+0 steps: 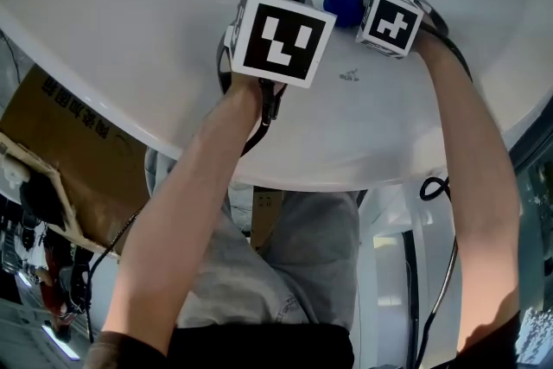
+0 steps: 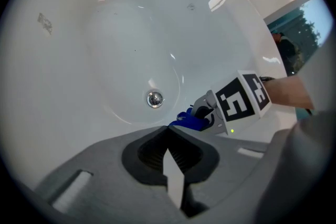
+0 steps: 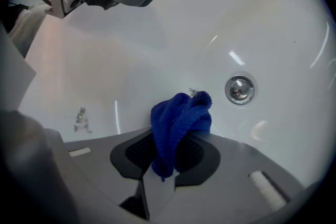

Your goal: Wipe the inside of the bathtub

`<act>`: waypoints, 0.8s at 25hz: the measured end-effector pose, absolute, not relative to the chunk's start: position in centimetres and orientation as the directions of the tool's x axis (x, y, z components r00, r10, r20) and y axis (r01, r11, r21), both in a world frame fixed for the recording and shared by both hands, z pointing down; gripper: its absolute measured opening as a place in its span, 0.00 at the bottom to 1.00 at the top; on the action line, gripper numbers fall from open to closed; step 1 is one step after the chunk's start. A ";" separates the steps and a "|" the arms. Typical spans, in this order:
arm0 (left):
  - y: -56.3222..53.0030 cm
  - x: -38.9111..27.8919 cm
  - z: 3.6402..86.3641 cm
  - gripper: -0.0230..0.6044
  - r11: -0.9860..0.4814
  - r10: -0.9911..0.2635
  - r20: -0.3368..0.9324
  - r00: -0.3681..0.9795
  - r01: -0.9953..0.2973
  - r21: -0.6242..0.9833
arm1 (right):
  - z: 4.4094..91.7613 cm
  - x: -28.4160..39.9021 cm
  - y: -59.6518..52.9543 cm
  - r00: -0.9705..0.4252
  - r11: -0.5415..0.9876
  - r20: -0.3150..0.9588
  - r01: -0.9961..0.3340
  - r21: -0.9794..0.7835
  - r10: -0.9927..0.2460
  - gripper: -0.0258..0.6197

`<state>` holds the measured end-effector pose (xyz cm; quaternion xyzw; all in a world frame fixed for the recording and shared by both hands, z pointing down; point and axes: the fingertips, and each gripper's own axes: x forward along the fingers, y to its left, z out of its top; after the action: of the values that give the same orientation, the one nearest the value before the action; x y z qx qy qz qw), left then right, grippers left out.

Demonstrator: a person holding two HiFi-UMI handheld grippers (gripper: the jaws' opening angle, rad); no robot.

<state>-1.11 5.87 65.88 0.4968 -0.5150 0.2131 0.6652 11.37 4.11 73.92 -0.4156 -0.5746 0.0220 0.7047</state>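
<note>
While your right gripper [image 3: 176, 136] has its jaws clamped on the bunched blue cloth [image 3: 181, 115], your left gripper [image 2: 169, 132] has its jaws pressed together with nothing between them. It hangs just beside the right one inside the bathtub [image 1: 130, 13]. The cloth pokes out toward the tub floor near the drain [image 3: 239, 89], though none of the views shows whether it touches the enamel. A grey smudge [image 3: 81, 119] sits on the tub surface off to the side of the cloth, not yet wiped off. The white enamel shows no streaks or wet patches to mark where you have been, so I judge most of the job is ahead: the smudge, the curved walls and the floor around the drain.
</note>
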 end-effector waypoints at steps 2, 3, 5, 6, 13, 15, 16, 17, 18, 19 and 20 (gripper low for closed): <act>6.1 -1.1 65.5 0.04 0.427 -0.209 0.901 0.379 -0.794 0.433 | 73.3 11.7 4.3 0.353 0.637 0.782 0.453 -0.624 0.514 0.18; 6.0 -1.0 65.2 0.04 0.427 -0.205 0.902 0.380 -0.794 0.432 | 72.9 11.8 4.3 0.356 0.631 0.779 0.457 -0.627 0.516 0.18; 6.0 -0.6 64.7 0.04 0.423 -0.204 0.901 0.382 -0.796 0.433 | 72.1 12.1 4.8 0.357 0.623 0.770 0.452 -0.638 0.529 0.18; 6.0 -0.5 64.5 0.04 0.420 -0.205 0.901 0.382 -0.797 0.434 | 71.7 12.4 5.1 0.355 0.622 0.765 0.446 -0.644 0.537 0.18; 6.8 0.4 62.6 0.04 0.384 -0.198 0.908 0.370 -0.823 0.419 | 69.1 12.7 6.4 0.305 0.637 0.790 0.471 -0.611 0.533 0.18; 7.0 0.4 62.0 0.04 0.375 -0.195 0.909 0.367 -0.829 0.415 | 68.3 13.0 6.7 0.299 0.642 0.790 0.465 -0.610 0.535 0.18; 7.1 0.4 61.8 0.04 0.370 -0.196 0.911 0.364 -0.832 0.412 | 67.9 13.1 6.9 0.295 0.644 0.791 0.463 -0.609 0.536 0.18; 7.1 0.4 61.5 0.04 0.367 -0.196 0.912 0.361 -0.835 0.410 | 67.6 13.2 7.0 0.290 0.646 0.793 0.463 -0.607 0.536 0.18; 7.2 0.4 61.2 0.04 0.365 -0.197 0.912 0.359 -0.837 0.408 | 67.2 13.3 7.2 0.286 0.648 0.794 0.463 -0.605 0.537 0.18; 7.3 0.4 60.9 0.04 0.366 -0.198 0.913 0.358 -0.837 0.407 | 66.9 13.4 7.5 0.282 0.650 0.795 0.462 -0.603 0.538 0.18; 7.4 0.6 60.6 0.04 0.364 -0.200 0.912 0.357 -0.837 0.408 | 66.5 13.6 7.7 0.278 0.652 0.795 0.461 -0.602 0.539 0.18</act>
<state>0.56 7.36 60.58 0.5076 -0.5109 0.2455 0.6488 13.62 7.72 66.47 -0.4162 -0.6002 0.0286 0.6824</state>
